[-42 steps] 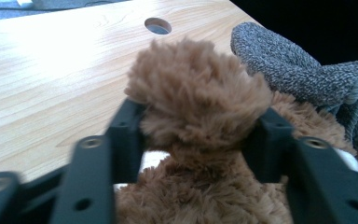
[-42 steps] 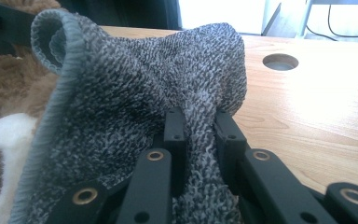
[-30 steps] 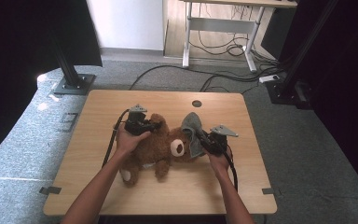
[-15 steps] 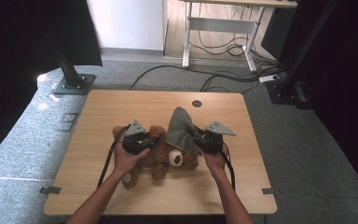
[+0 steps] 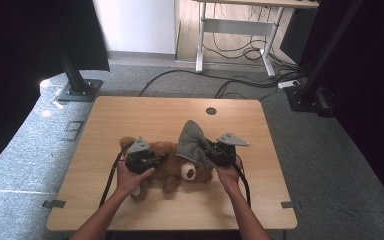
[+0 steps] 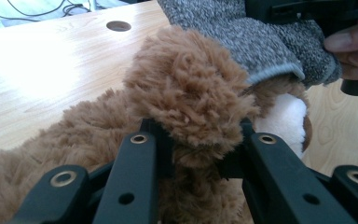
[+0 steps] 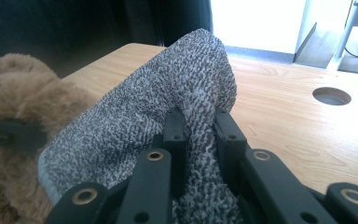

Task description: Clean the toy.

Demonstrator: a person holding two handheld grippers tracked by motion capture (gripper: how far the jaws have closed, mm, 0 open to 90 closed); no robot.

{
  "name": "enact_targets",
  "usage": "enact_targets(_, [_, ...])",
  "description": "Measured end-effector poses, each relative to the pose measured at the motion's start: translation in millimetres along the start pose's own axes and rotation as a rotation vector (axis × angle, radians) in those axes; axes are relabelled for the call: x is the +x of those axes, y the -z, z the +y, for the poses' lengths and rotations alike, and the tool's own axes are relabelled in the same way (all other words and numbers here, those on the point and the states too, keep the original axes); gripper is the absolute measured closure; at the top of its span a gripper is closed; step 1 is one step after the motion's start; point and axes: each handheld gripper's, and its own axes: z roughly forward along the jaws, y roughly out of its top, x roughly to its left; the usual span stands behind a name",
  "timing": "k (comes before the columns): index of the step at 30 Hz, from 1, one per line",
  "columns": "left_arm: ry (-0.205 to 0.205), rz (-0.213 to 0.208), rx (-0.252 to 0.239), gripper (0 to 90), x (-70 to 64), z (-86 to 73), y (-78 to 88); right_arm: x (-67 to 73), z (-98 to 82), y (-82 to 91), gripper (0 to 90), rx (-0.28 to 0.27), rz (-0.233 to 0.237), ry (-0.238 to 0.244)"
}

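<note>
teddy bear [image 5: 167, 167] lying lengthwise left-right, left gripper [image 6: 198, 154] clamping its limb, right gripper [image 7: 196, 126] pinching grey hat [image 7: 140, 121]

High view: fixed overhead, facing forward and down across the whole surface [image 5: 150, 115]. Both gripper views: low, close, looking along their own tongs. All three share the teddy bear [image 5: 167, 165] and grey sock [image 5: 192, 142].

Each black hand-held gripper [image 5: 152, 161] carries a grey three-cornered plate, screwed jaws and a trailing cable.
</note>
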Motion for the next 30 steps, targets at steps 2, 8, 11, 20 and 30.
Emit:
enact_targets(2, [-0.003,-0.001,-0.005,71.8,-2.4,-3.1,2.4,-0.2,-0.3,1.6,78.3,-0.008,-0.002,-0.003])
enact_targets(8, [-0.038,0.002,-0.021,73.0,-12.9,-16.3,8.0,1.1,-3.9,8.6,78.2,-0.027,0.003,-0.001])
enact_targets(11, [-0.042,-0.003,-0.029,74.1,-18.9,-28.0,13.8,0.2,-5.4,13.7,78.2,-0.035,0.009,-0.013])
enact_targets(20, [-0.021,-0.032,-0.021,76.6,-26.1,-48.2,20.1,1.8,-4.1,15.9,78.0,-0.028,0.037,-0.026])
enact_targets(30, [-0.026,-0.006,-0.009,79.0,-30.1,-62.0,20.6,6.4,-17.3,15.5,78.2,0.004,0.064,-0.033])
